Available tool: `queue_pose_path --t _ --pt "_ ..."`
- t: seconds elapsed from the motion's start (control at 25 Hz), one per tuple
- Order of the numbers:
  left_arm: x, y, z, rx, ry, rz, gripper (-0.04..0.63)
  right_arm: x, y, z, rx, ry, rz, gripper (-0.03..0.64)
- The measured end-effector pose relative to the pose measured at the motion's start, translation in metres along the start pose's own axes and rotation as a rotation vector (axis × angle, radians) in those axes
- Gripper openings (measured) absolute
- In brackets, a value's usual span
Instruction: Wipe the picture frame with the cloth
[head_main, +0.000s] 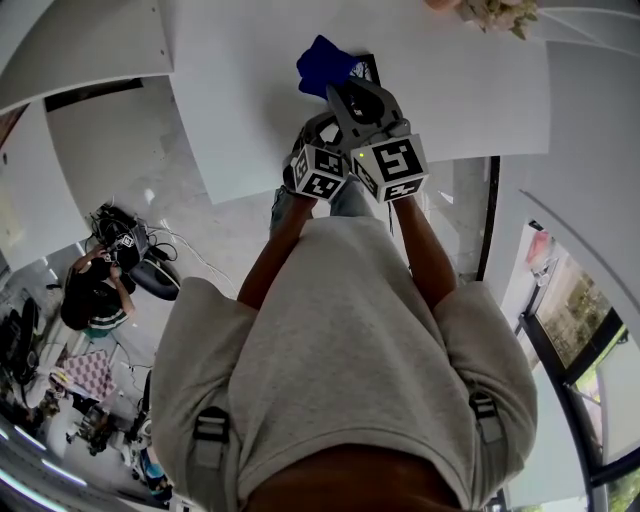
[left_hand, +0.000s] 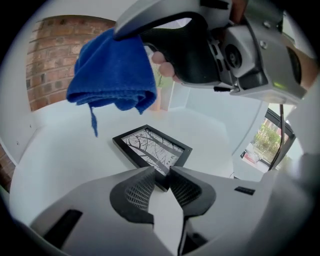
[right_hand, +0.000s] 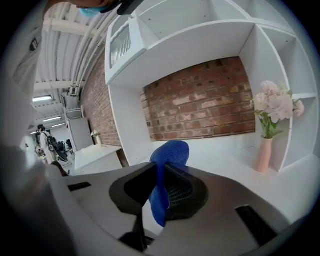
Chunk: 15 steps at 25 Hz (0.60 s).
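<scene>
- Pinching the blue cloth (right_hand: 170, 152), right gripper (right_hand: 159, 174) fingers (right_hand: 184, 192) hold it clear of the bench (left_hand: 60, 145).
- Left gripper (left_hand: 161, 181) fingers (left_hand: 134, 192) clamp the picture frame (left_hand: 152, 147) at its lower-centre corner.

Seen from the head camera, the picture frame (head_main: 367, 68) shows only a corner beyond the blue cloth (head_main: 325, 62) and the right tongs (head_main: 335, 88). The top edge cuts off the flowers (head_main: 495, 12). In the left gripper view, the left tongs (left_hand: 162, 176) cover the frame's near corner. A distant person (right_hand: 42, 136) is too small to make out.
</scene>
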<state>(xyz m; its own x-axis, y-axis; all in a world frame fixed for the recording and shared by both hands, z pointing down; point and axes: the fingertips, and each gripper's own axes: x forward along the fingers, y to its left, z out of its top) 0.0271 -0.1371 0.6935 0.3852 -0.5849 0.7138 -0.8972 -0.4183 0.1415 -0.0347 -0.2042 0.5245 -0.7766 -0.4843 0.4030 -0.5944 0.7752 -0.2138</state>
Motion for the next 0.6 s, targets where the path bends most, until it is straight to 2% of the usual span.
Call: queue_pose_path --t 0.16,0.36,0.6 --pt "0.000 -0.003 -0.001 0.005 0.002 -0.021 0.100 0.022 0.013 -0.005 -0.021 0.040 0.055 0.058" --pt "0.000 -0.002 0.002 0.011 -0.003 -0.019 0.100 0.040 0.001 -0.020 -0.019 0.116 0.120 0.060" --pt "0.000 -0.002 0.002 0.019 0.000 -0.029 0.101 0.053 -0.026 -0.043 -0.025 0.204 0.118 0.058"
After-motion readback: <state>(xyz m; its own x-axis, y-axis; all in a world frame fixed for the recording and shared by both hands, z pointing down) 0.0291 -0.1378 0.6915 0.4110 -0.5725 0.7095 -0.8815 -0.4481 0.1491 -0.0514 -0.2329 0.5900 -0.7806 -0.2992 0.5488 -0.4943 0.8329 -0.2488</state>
